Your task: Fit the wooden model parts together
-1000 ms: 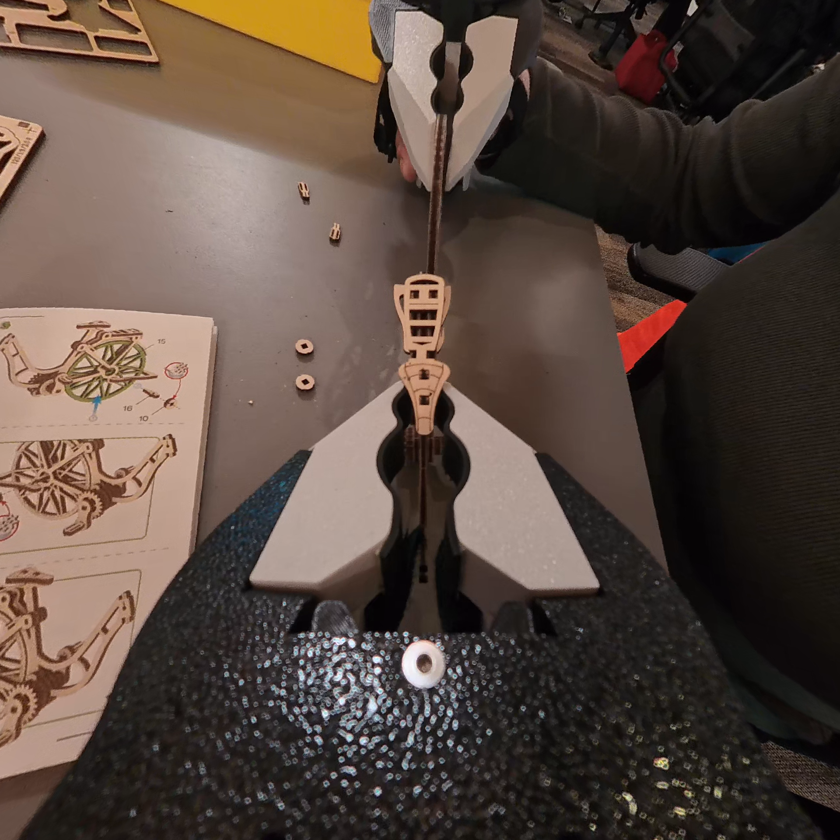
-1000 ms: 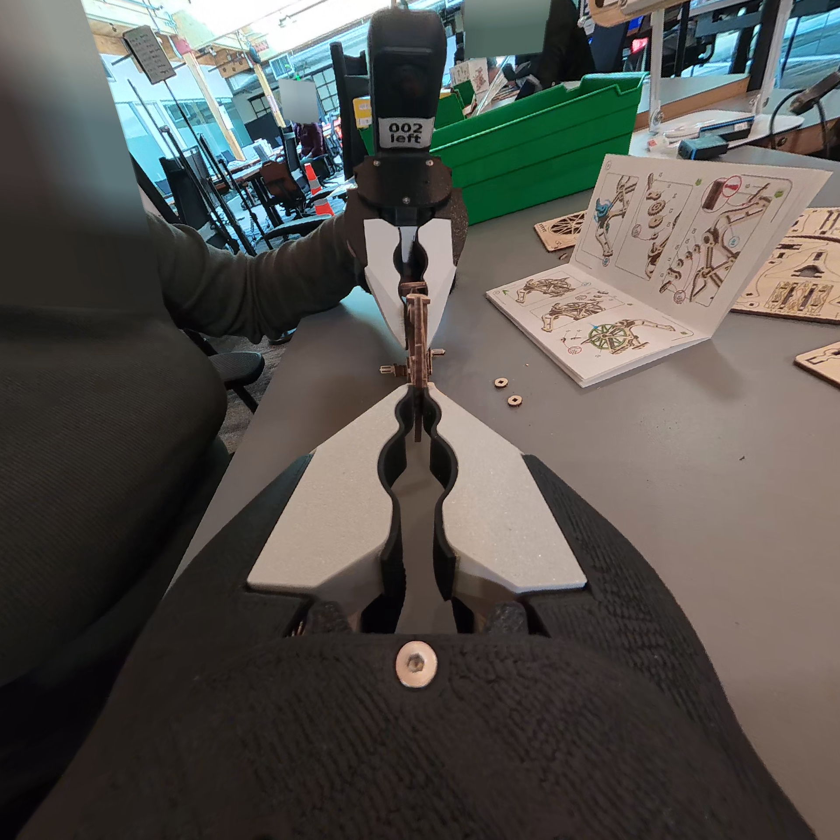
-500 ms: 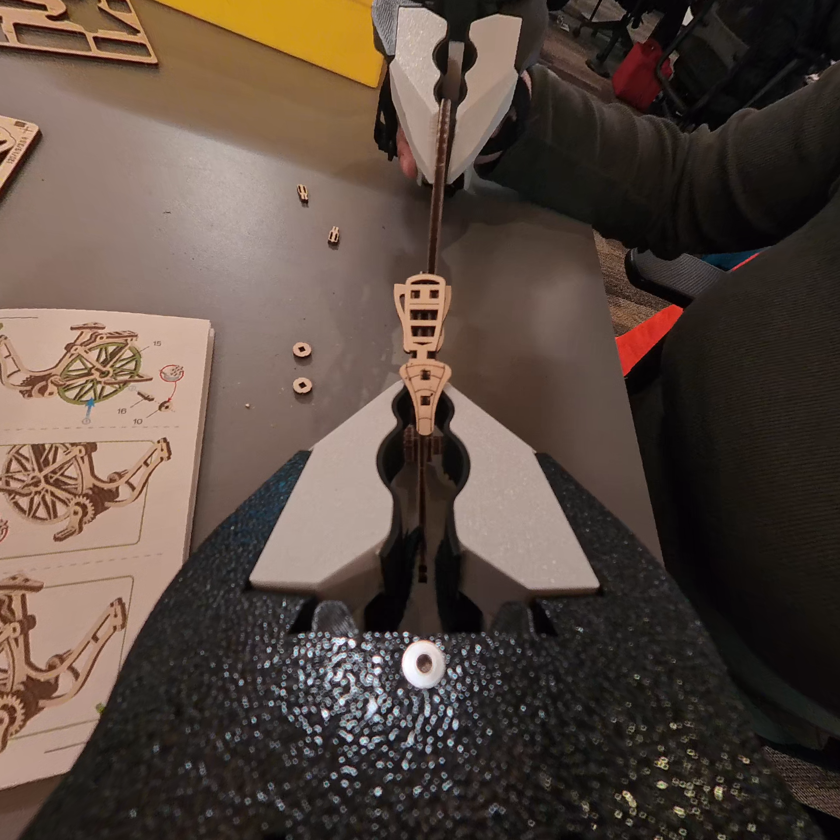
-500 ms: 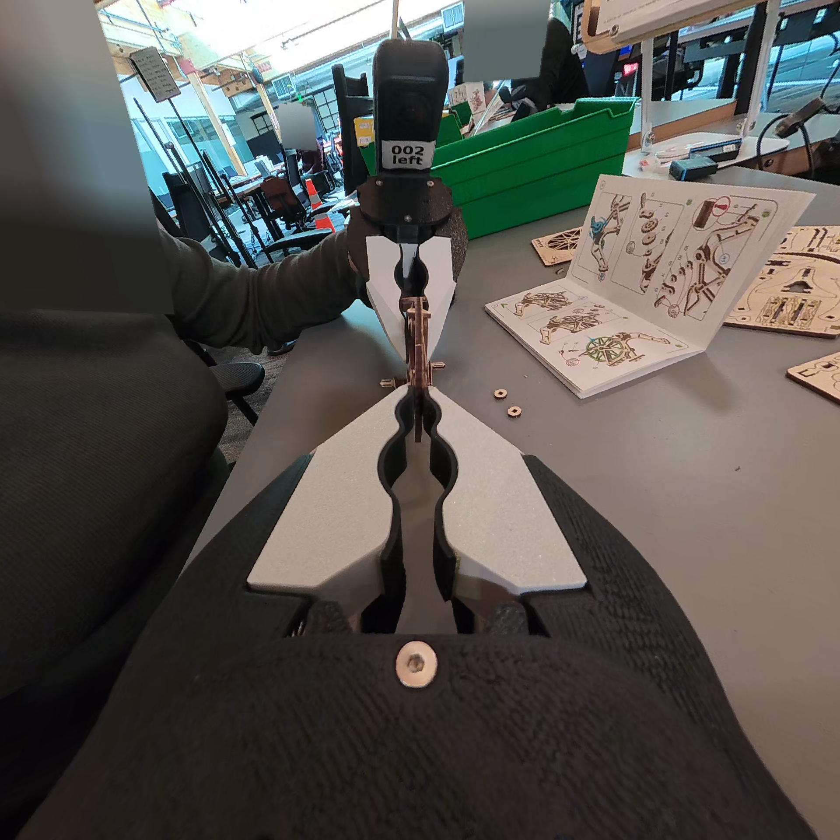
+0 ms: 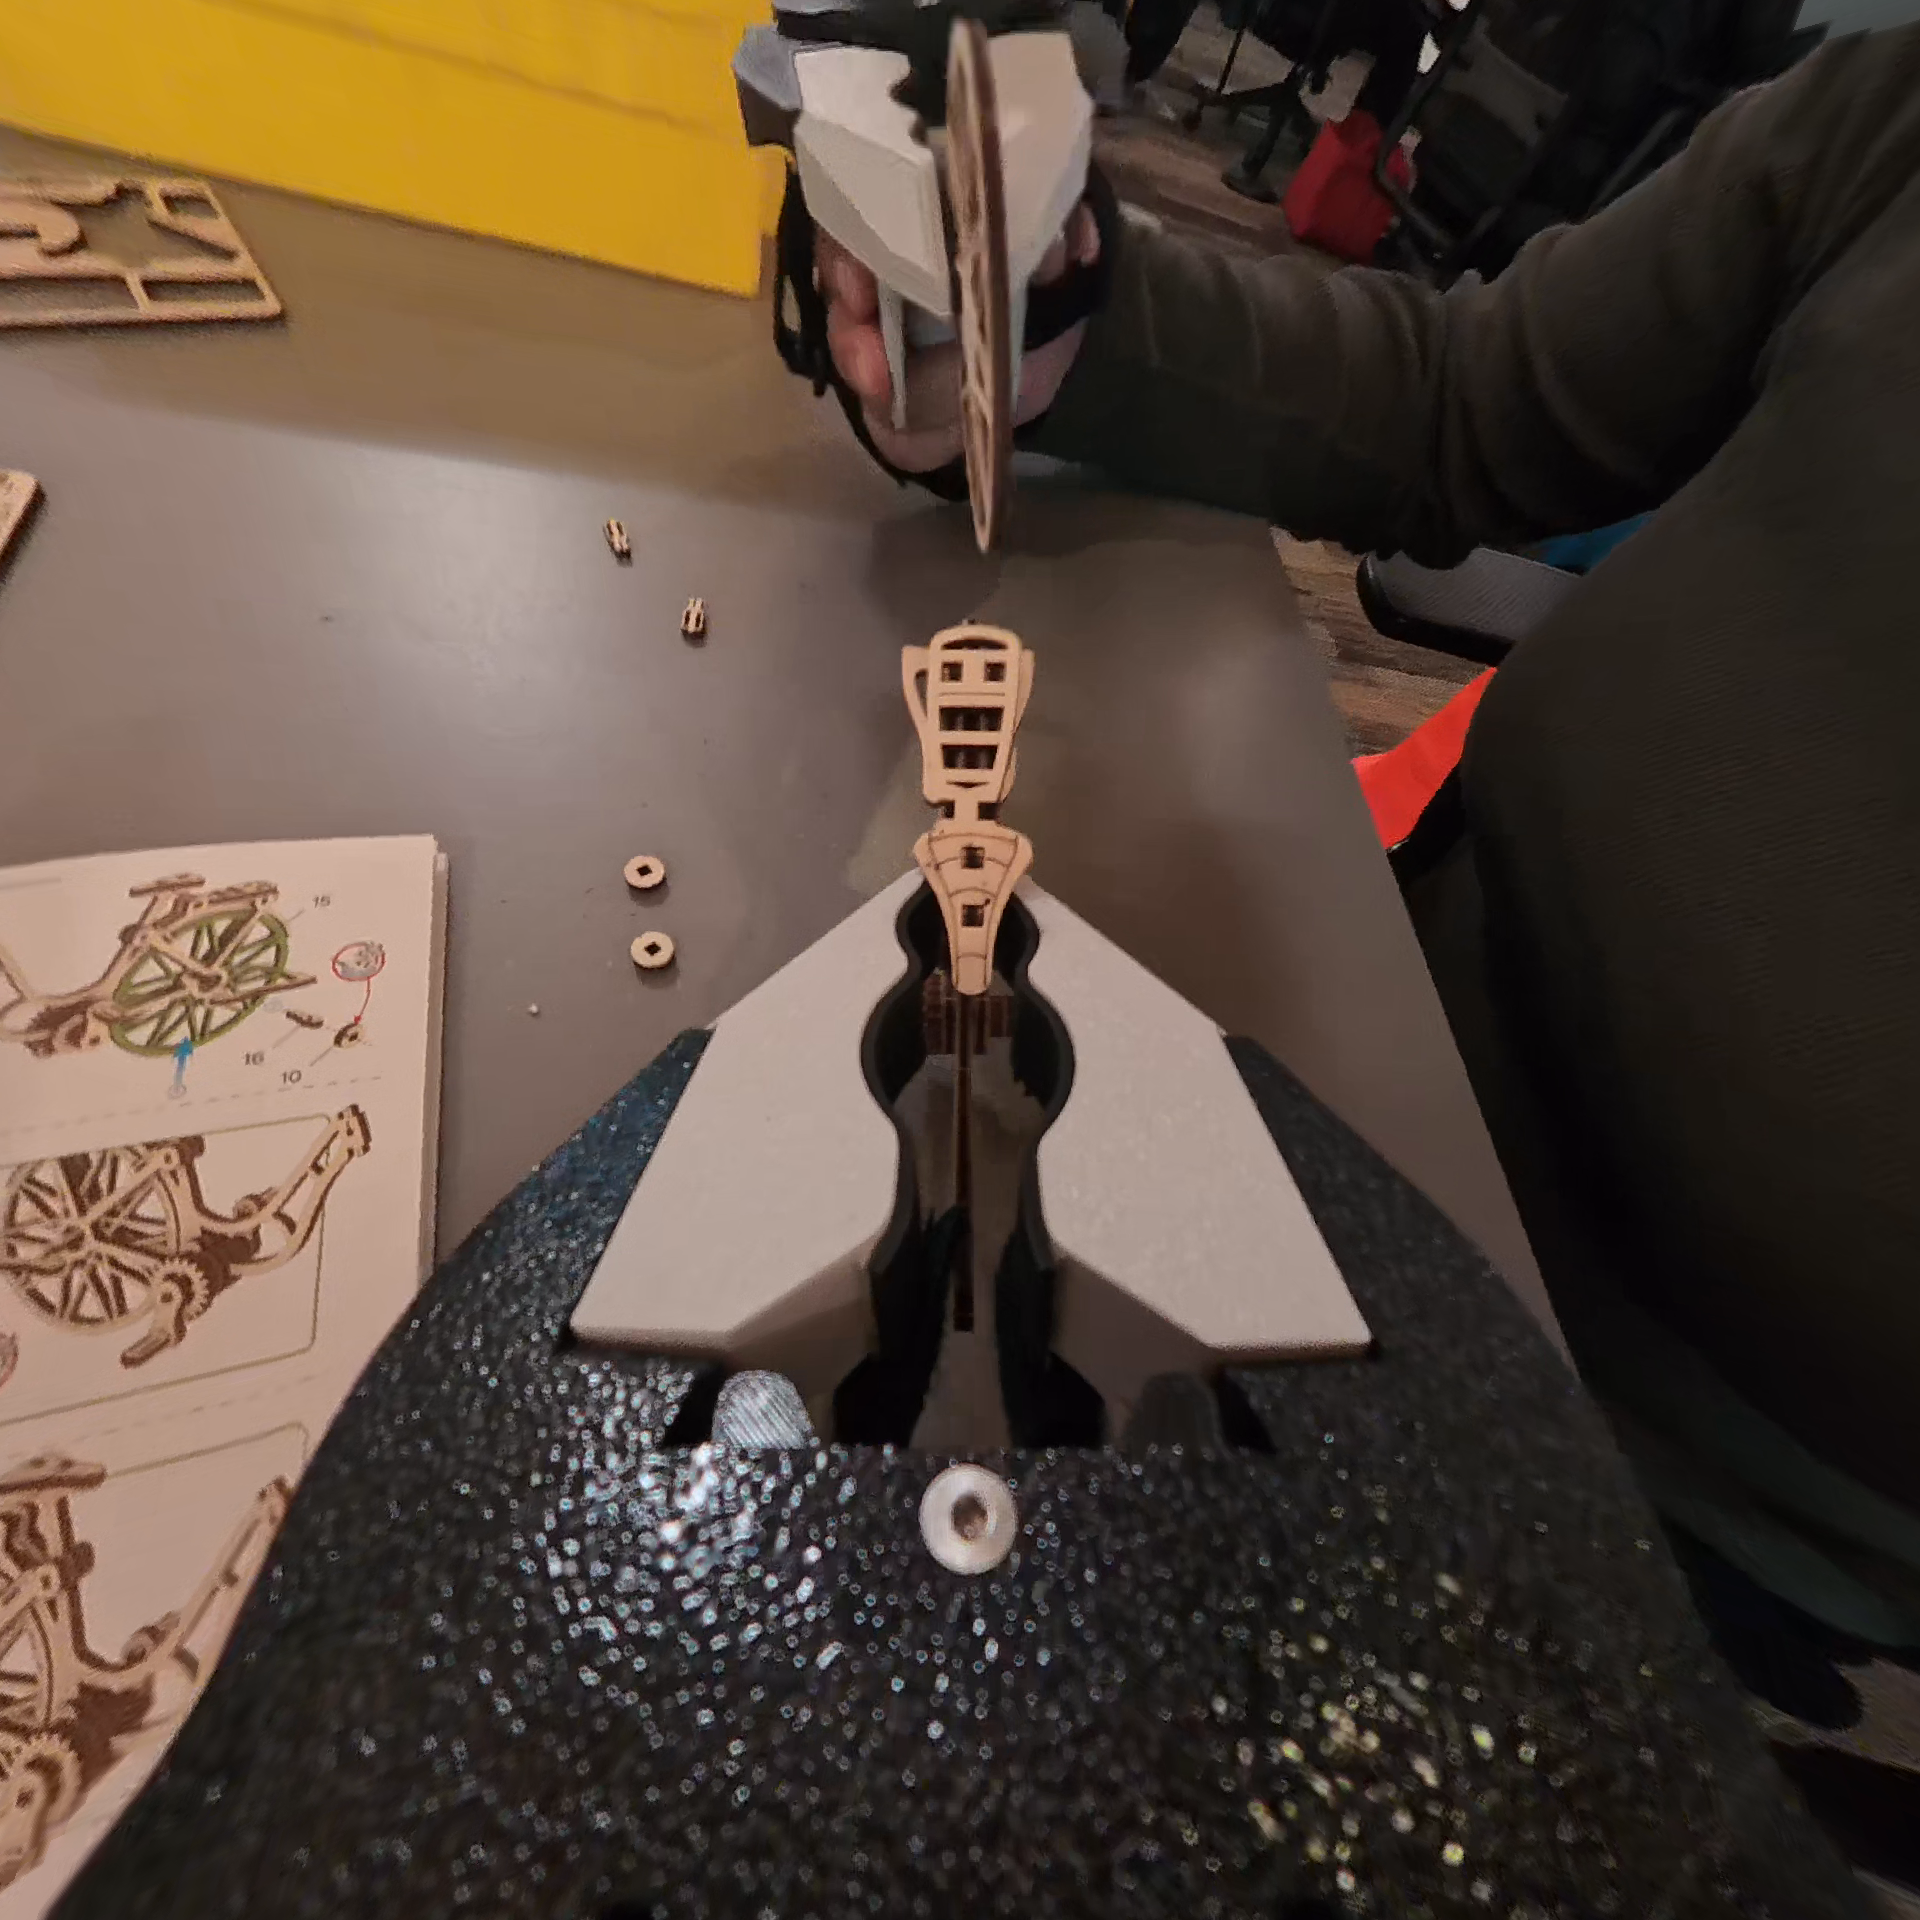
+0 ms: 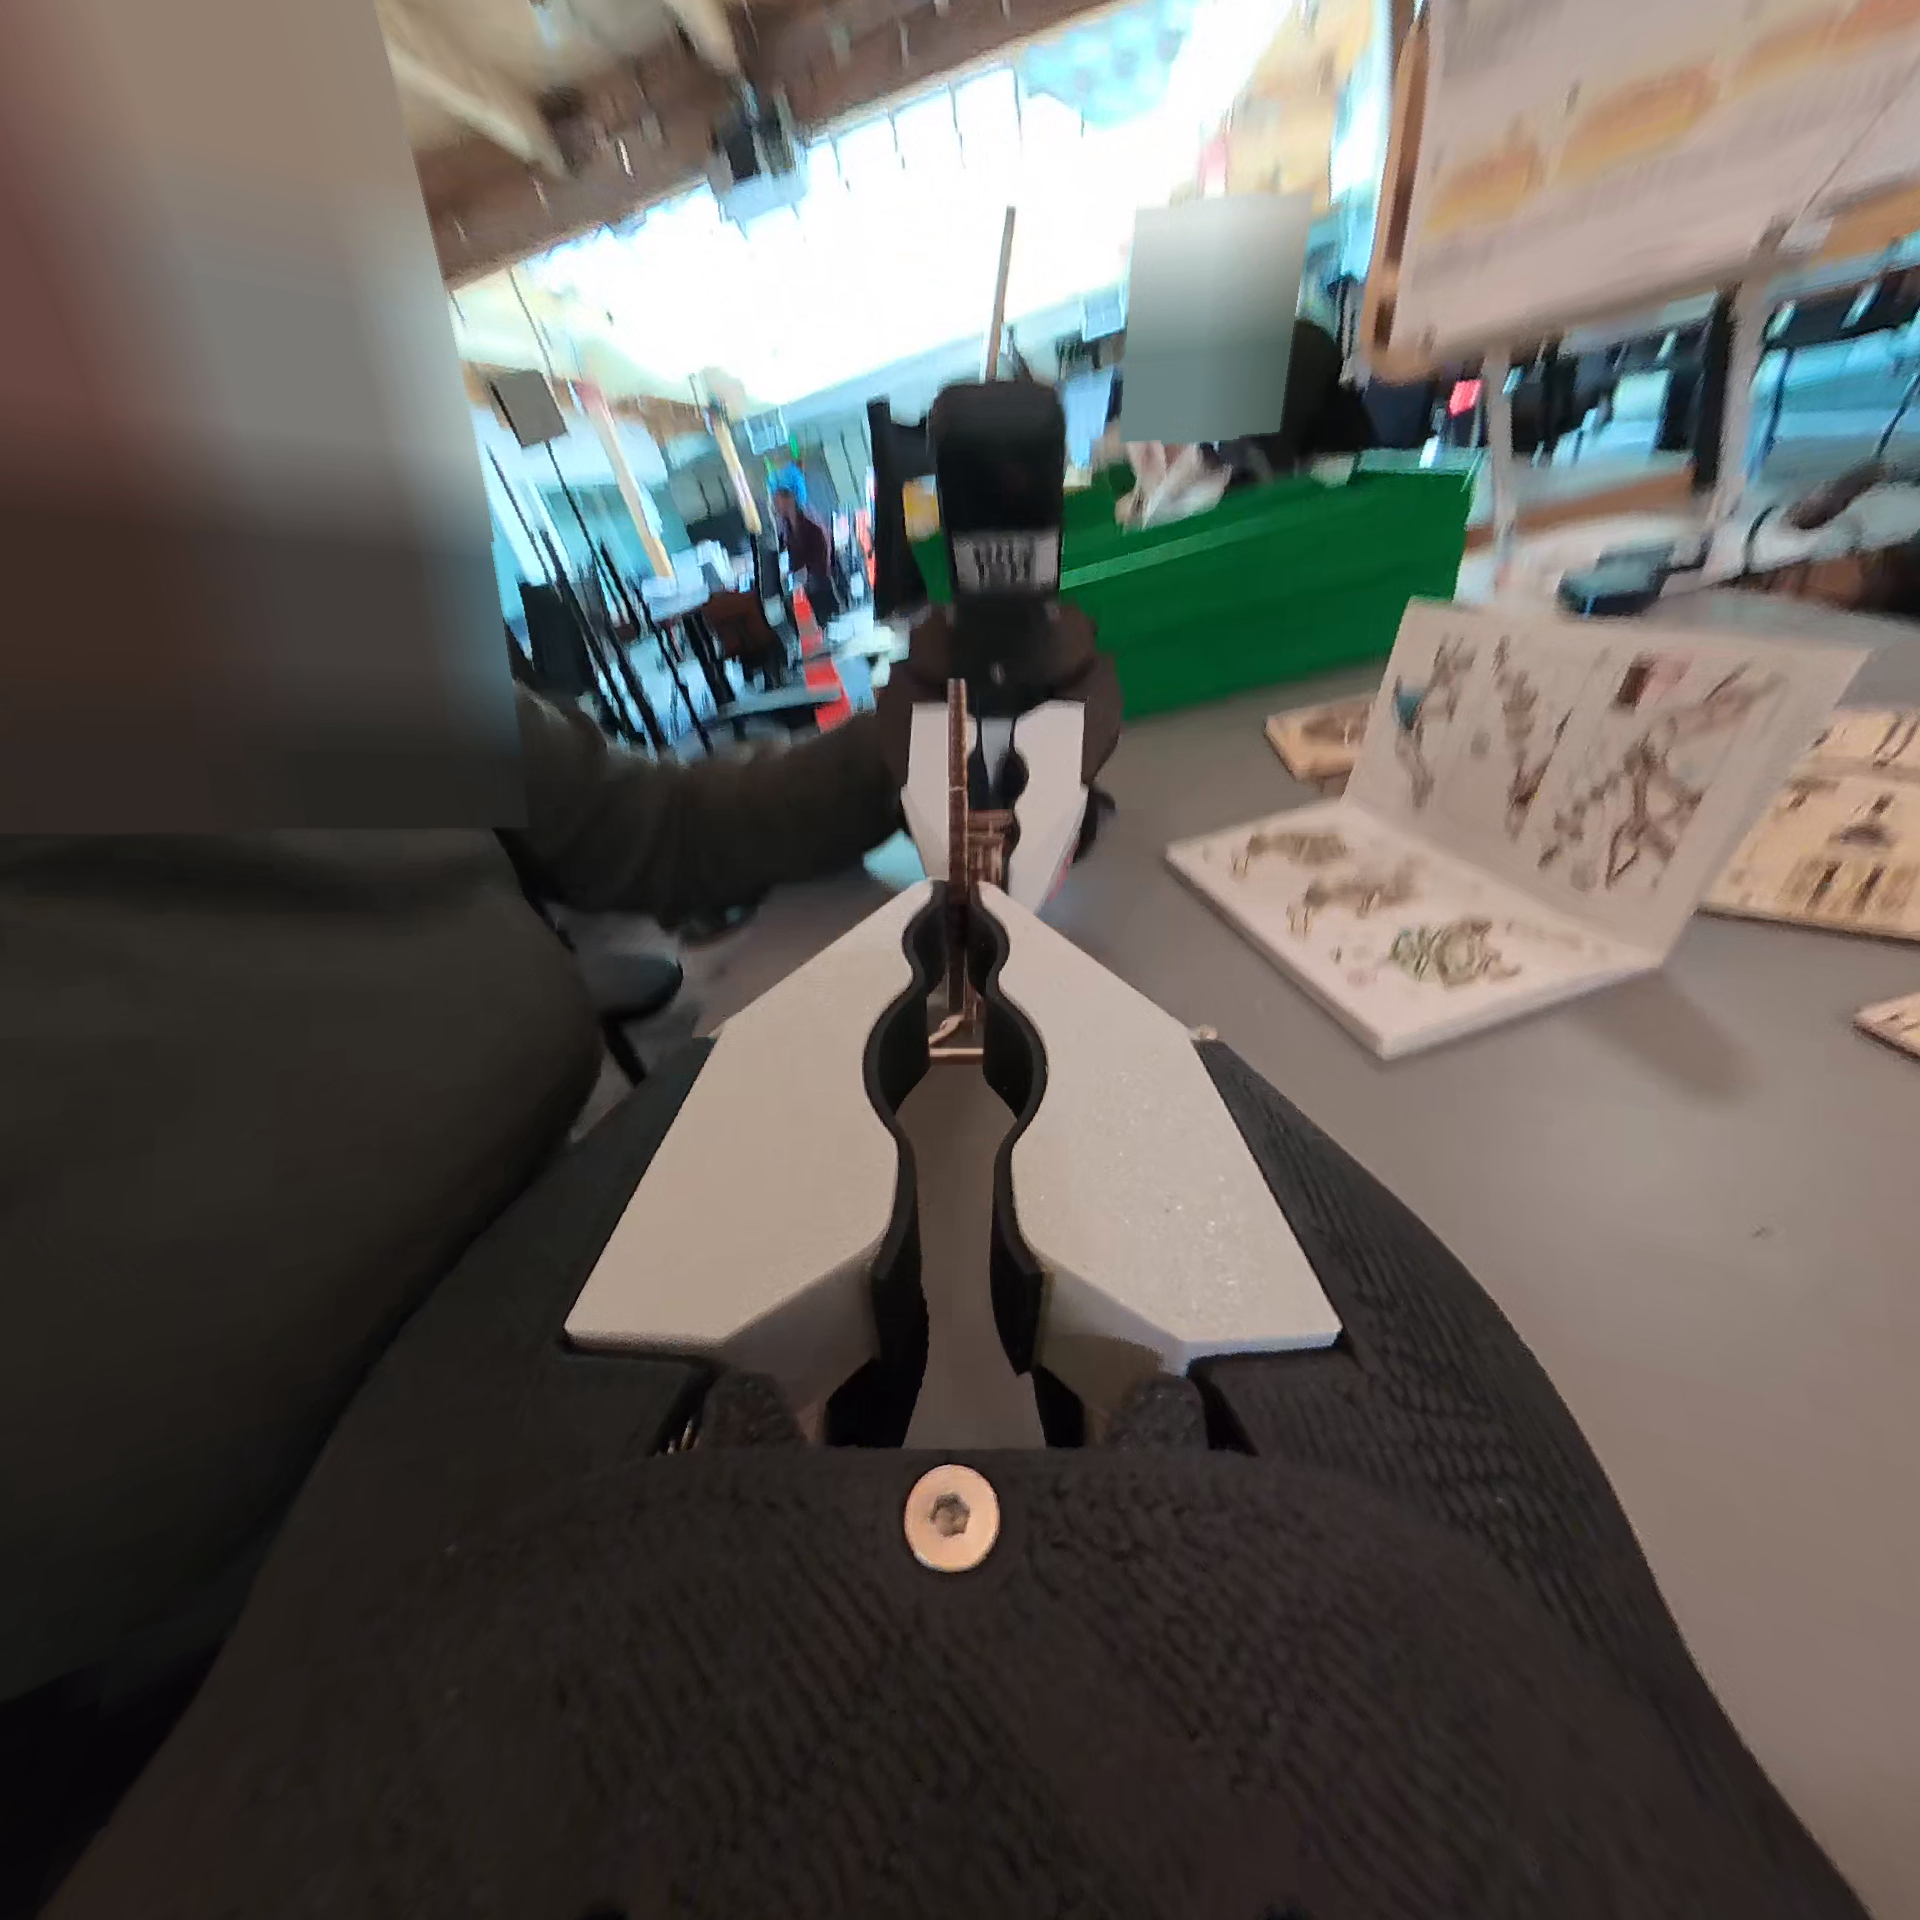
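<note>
Gripping the wooden frame part (image 5: 971,790), the left gripper (image 5: 968,940) has its 2 grey fingers (image 5: 800,1132) pinched on the part's dark lower section, the pale slotted end sticking out past the tips over the grey table (image 5: 395,644). Right gripper (image 5: 951,208), raised beyond it toward the table's far edge: fingers closed on a round wooden wheel (image 5: 979,312), held edge-on, apart from the frame part. Loose stock on the table: 2 small washers (image 5: 646,909) just left of the left gripper's tips; 2 small connector pieces (image 5: 655,577) farther back. Instruction booklet (image 5: 187,1143), open, at the left edge. Cut-out wooden sheet (image 5: 125,260) near the far left corner, beside a yellow bin (image 5: 416,114). Right wrist view, blurred: green bin (image 6: 1278,592) behind the booklet.
</note>
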The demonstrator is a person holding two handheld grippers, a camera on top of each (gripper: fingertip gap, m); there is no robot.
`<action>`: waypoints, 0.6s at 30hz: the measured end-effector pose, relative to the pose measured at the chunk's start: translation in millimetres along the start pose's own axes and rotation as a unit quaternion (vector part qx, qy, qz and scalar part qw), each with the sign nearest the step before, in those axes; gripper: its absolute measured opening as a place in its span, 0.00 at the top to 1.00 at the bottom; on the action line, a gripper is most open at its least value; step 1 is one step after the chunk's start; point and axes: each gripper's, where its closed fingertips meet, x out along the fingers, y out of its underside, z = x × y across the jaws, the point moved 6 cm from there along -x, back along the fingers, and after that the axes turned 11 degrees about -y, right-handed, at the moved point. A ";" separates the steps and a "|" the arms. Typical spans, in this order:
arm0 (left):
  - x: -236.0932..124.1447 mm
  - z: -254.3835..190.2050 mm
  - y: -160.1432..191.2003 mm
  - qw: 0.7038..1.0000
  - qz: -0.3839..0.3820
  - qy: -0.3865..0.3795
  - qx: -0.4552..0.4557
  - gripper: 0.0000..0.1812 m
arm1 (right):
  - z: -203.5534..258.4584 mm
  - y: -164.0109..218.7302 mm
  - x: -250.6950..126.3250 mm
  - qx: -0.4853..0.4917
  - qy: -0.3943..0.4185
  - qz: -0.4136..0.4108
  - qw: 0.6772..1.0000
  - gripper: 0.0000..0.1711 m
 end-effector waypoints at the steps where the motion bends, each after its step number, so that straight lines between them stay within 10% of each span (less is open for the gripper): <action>1: -1.3 -0.1 -1.5 1.000 -0.012 0.000 0.008 0.96 | 0.6 -3.5 -3.1 -0.003 0.002 -0.010 1.000 1.00; 18: -7.8 5.1 -11.7 0.998 -0.063 -0.007 -0.027 0.96 | -5.6 -0.1 -5.0 0.008 0.021 -0.005 1.000 1.00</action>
